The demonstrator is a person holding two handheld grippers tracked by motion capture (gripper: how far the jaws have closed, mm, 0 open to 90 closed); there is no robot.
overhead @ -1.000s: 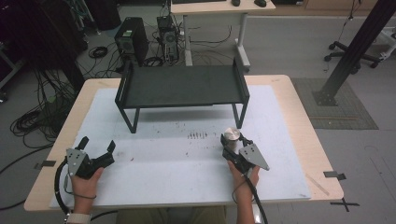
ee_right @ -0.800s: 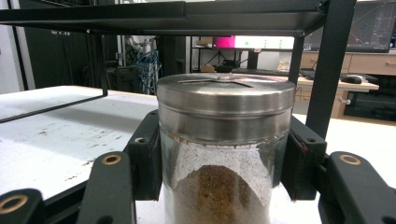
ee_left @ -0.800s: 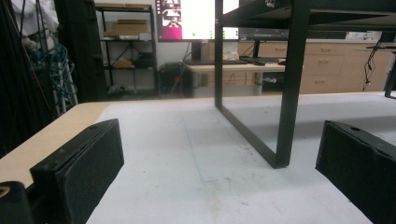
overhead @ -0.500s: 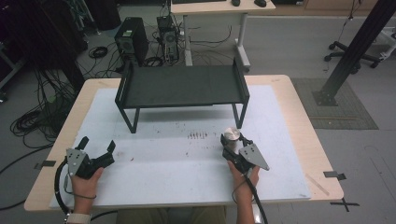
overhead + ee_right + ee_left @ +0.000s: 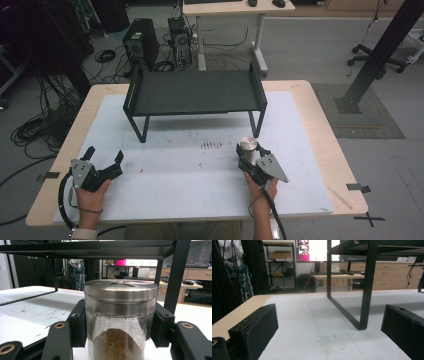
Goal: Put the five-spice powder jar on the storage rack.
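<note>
High view, with both gripper views. A white mat [image 5: 200, 170], scuffed and flecked with dark specks, covers a pale wood-edged table [image 5: 325, 150]. On the mat, ahead of both grippers, stands a black metal shelf rack [image 5: 195, 92]: a flat rectangular deck with raised side rails, carried on thin square-section legs.

The right gripper [image 5: 248, 152] is clamped on a cylindrical spice jar [image 5: 120, 317]. The jar has clear glass walls dusted inside with fine powder, a heap of brown granular spice [image 5: 117, 343] in its lower part, and a brushed-steel lid [image 5: 121, 291] with a flat, slotted top. In the right gripper view the black pads [image 5: 78, 322] press against the jar's two sides just below the lid, and the jar stands upright between them. The rack's front right leg [image 5: 173, 277] rises just beyond the jar, to its right; the deck spans overhead.

The left gripper [image 5: 104, 157] rests low near the mat with its jaws spread wide and nothing between them. Its blocky, matte black fingers [image 5: 253, 330] frame bare mat, and a rack leg [image 5: 365, 285] stands ahead, between them and nearer the right-hand finger.
</note>
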